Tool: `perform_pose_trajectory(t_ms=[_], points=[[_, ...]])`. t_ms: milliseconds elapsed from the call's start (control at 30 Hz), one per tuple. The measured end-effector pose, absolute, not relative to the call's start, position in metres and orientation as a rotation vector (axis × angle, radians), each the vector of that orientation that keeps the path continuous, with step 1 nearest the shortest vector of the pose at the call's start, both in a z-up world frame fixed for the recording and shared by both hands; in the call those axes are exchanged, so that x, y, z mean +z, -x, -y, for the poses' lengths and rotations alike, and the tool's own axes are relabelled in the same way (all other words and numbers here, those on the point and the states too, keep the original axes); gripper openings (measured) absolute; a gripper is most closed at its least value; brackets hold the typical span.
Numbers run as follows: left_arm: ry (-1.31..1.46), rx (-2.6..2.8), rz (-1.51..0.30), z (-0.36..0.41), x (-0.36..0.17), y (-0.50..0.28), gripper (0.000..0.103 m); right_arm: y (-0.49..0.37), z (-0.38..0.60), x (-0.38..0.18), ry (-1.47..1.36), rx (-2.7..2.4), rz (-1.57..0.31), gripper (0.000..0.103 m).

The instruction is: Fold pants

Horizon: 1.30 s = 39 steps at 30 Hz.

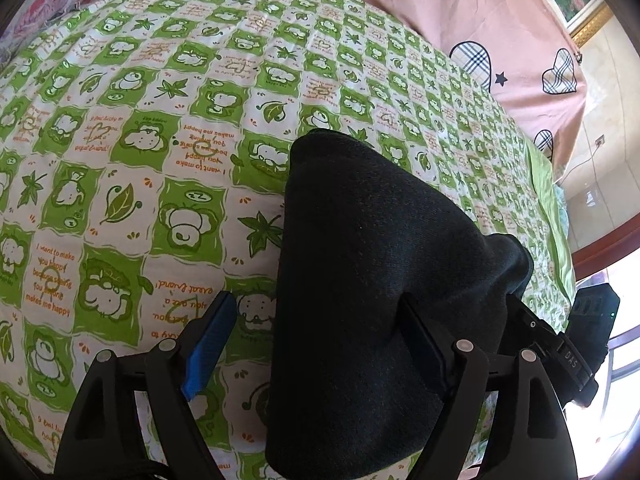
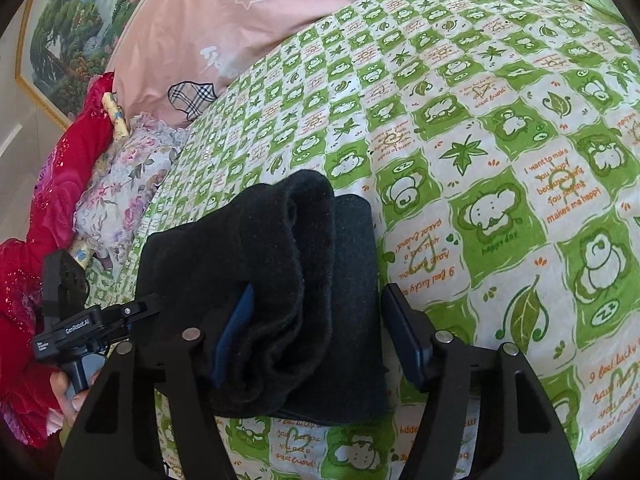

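On the bedsheet (image 1: 120,128), spread fingers (image 1: 212,340) straddle pants (image 1: 360,260).

bedsheet (image 2: 500,128) "I want to make you happy", other gripper's mount (image 2: 76,330) seemingly "GenRobot.AI"

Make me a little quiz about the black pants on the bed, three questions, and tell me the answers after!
1. True or false: the pants lie flat and spread out at full length on the green bedsheet.
2. Pick one. In the right wrist view, the folded pants lie: A) between the right gripper fingers, B) far off beside the pink quilt, C) on the floor.
3. Fill in: the pads on the left gripper fingers are coloured ____.

Key
1. False. They are folded into a thick bundle.
2. A.
3. Blue. One blue pad stands clear of the cloth, over the sheet.
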<state>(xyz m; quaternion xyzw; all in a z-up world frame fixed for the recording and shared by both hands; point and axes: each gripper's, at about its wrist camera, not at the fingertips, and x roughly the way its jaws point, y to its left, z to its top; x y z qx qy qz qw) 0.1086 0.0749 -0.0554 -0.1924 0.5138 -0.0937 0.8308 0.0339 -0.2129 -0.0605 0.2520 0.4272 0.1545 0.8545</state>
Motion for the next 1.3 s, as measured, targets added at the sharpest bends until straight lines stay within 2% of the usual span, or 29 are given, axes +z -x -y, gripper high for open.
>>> perform_pose_trajectory(t_ms=[133, 233, 367, 567, 1000, 1300], points=[[0.378, -0.203, -1.084, -0.071, -0.057, -0.113, 0.080, -0.034, 0.214, -0.061, -0.535, 0.336, -0.897, 0.064], [0.378, -0.222, -1.079, -0.070, -0.058, -0.114, 0.073, -0.035, 0.214, -0.062, -0.537, 0.342, -0.896, 0.064], [0.388, -0.257, -1.075, -0.066, -0.057, -0.113, 0.056, -0.033, 0.214, -0.062, -0.541, 0.343, -0.891, 0.064], [0.386, -0.257, -1.074, -0.066, -0.057, -0.114, 0.052, -0.032, 0.214, -0.062, -0.539, 0.347, -0.893, 0.062], [0.326, -0.234, -1.040, -0.061, -0.029, -0.097, 0.033, -0.021, 0.202, -0.040, -0.525, 0.370, -0.853, 0.046], [0.334, -0.203, -0.967, -0.086, 0.002, -0.088, 0.032, -0.033, 0.184, -0.011, -0.505, 0.433, -0.802, 0.044]])
